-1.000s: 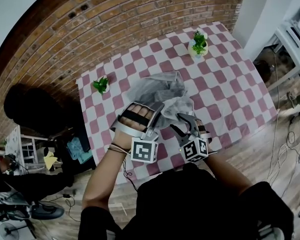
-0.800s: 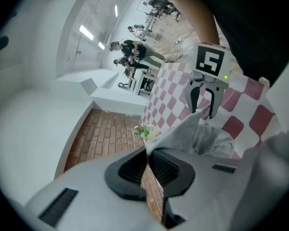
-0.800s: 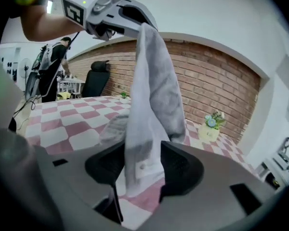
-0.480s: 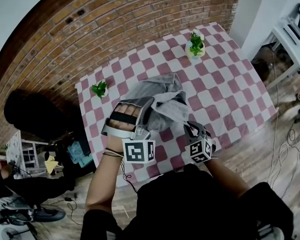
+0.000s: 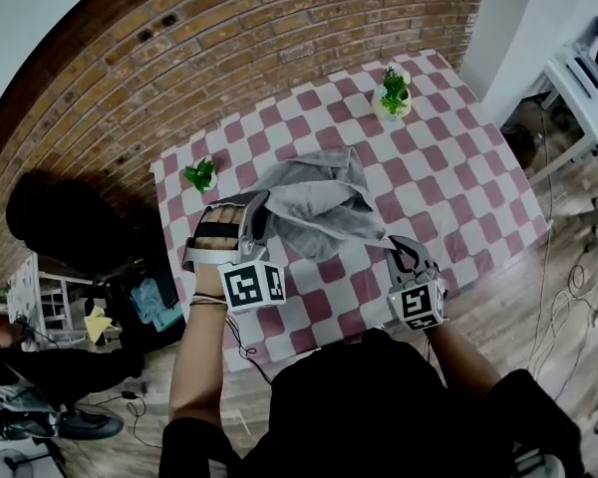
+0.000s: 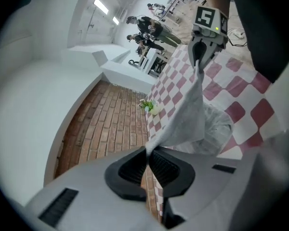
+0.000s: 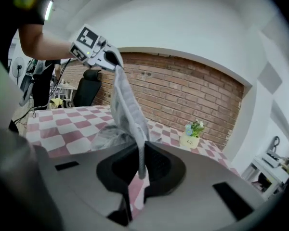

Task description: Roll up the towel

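Now the right hand-held gripper (image 5: 393, 244) is clamped on the grey towel (image 5: 314, 199). A second ago its jaws stood apart beside the towel's near edge. They have just been closing, and its own view shows a strip of cloth caught between the pads. The left hand-held gripper (image 5: 260, 205) has its jaws together on another corner, with the fabric rising straight out from between them.

Since that earlier moment the two have drawn apart, the left toward 8 o'clock of the towel and the right toward 4 o'clock. The near edge now runs stretched between them, lifted off the red-and-white checked worktop (image 5: 448, 167). The rest of the towel lies bunched on the worktop near its middle, at 12 o'clock from the grippers. One potted plant (image 5: 394, 90) stands at 1 o'clock of the towel and another potted plant (image 5: 200, 174) at 9 o'clock, both apart from it.

With both near corners held, the towel can probably be pulled out flat. Rolling has not yet begun, and the crumpled far part likely needs smoothing first, or the roll would come out lumpy.
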`<action>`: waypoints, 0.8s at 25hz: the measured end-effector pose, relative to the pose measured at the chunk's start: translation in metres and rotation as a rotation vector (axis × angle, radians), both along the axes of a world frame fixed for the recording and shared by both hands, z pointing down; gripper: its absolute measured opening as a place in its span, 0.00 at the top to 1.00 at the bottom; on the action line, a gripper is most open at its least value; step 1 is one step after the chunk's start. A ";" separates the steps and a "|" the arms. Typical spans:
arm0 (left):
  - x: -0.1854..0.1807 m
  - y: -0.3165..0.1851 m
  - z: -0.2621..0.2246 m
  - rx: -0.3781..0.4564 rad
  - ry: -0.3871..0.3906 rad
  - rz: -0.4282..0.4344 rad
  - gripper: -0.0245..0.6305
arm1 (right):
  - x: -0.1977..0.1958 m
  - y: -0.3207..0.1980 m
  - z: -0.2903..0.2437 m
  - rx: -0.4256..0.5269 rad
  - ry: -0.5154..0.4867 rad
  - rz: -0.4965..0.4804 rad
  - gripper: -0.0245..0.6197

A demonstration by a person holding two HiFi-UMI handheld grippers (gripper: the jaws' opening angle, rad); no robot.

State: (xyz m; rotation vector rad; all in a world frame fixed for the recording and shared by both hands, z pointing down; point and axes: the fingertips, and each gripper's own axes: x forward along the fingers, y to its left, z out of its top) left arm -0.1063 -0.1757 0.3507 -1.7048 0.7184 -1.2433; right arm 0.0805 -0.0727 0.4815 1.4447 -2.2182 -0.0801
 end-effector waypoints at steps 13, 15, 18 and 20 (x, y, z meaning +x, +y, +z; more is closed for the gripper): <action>-0.040 -0.014 -0.017 -0.159 0.373 -0.140 0.94 | 0.012 -0.062 -0.171 0.349 0.044 -0.034 0.95; -0.043 -0.031 -0.015 -0.197 0.414 -0.154 0.94 | 0.011 -0.082 -0.182 0.362 0.071 -0.054 0.95; -0.044 -0.066 -0.014 -0.241 0.444 -0.166 0.94 | 0.009 -0.121 -0.190 0.374 0.098 -0.095 0.95; -0.044 -0.099 -0.015 -0.259 0.426 -0.178 0.94 | 0.009 -0.159 -0.188 0.331 0.111 -0.132 0.95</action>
